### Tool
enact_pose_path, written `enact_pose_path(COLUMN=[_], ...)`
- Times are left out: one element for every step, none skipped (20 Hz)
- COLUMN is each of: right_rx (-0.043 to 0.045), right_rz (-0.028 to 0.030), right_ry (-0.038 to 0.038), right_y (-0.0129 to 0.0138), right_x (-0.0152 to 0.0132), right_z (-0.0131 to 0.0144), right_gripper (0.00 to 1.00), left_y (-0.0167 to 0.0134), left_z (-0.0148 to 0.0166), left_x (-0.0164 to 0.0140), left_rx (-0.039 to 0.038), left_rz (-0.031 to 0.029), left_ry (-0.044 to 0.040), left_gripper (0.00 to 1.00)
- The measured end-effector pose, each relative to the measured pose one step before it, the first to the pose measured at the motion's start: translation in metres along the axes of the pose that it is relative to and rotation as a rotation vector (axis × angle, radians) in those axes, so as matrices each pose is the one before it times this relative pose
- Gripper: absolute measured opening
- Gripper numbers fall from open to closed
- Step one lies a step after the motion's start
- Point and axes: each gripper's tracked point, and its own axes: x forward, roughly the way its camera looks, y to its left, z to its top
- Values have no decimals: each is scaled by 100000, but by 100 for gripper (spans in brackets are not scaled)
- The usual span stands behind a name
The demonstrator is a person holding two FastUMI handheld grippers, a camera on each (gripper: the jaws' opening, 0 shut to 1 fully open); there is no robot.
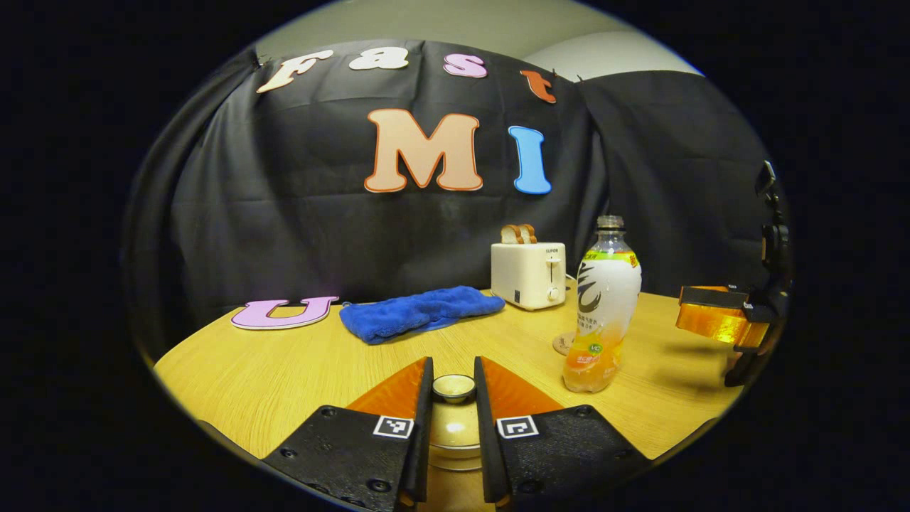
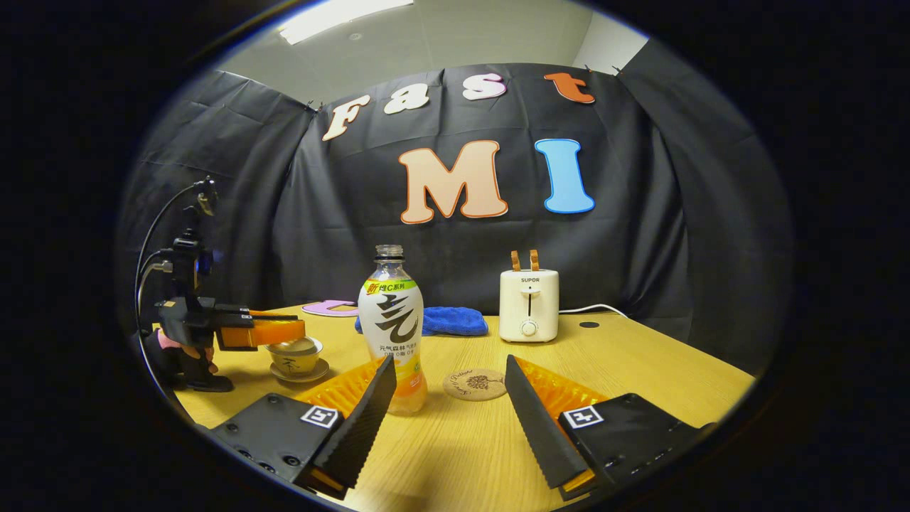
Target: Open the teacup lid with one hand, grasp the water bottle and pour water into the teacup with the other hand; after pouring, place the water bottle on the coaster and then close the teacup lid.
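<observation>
Between the two fingers of the left gripper (image 1: 453, 387), in the left gripper view, sits the knob of the teacup lid (image 1: 453, 386), with the pale teacup (image 1: 452, 446) under it; the fingers stand close on either side of the knob, but whether both press on it I cannot tell. Ahead of these tongs and to their right the water bottle (image 1: 603, 307) stands upright on the wooden table (image 1: 284, 370), its cap off, and the edge of the coaster (image 1: 563, 343) peeps out just behind its foot. Farther ahead lie a blue cloth (image 1: 419, 311) and a toaster (image 1: 529, 274) with bread in its slots. At the far right the other gripper shows, well apart from the bottle. In the right gripper view, the right gripper (image 2: 450, 378) hangs released, its fingers spread wide above the table (image 2: 640, 377). The bottle (image 2: 392, 327) stands just ahead of its left finger, not touched by either finger. The coaster (image 2: 475, 384) lies bare, ahead between the fingers, just right of the bottle. Well off to the left, the left gripper (image 2: 284, 331) reaches over the teacup (image 2: 295, 358), which rests on a saucer (image 2: 302, 375). Beyond are the cloth (image 2: 455, 321) and the toaster (image 2: 529, 304).
</observation>
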Motion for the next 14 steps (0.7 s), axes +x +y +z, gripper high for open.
enact_pose_path(right_rx=[5,4,51,-4,73,44,60,94,27,71,107,155,-5,-6], right_rz=[-4,26,260,838,1397,1562,1550,1997,2134,2343,2299,2355,1705,699], right_ry=[24,16,37,124,260,112,60,186,253,124,215,537,739,1226], right_y=[-7,10,41,165,312,301,294,372,492,491,513,530,426,164], right_x=[-5,29,-14,28,83,61,131,147,234,267,383,372,608,485], right_z=[17,-22,26,-40,-95,-72,11,-74,-65,38,-75,-120,-180,-231], right_gripper=[98,98,98,98,98,94,94,94,94,94,94,94,94,98], left_y=[128,120,61,107,163,224,142,114,271,271,423,530,446,470], left_z=[250,234,191,119,-125,-63,64,38,-3,10,-15,46,-51,3], left_x=[-209,-91,-59,32,-221,-106,-74,-74,-94,-170,-206,-172,-341,-45], left_rx=[-706,-207,447,-111,156,-30,69,106,17,123,54,5,94,18], left_rz=[656,685,531,519,954,940,587,703,918,1201,1522,1771,1736,1815], left_ry=[-1686,-1573,-1204,-710,301,52,-48,142,-110,-249,4,-109,40,52], left_gripper=[28,28,28,28,28,28,28,28,28,28,28,28,28,28])
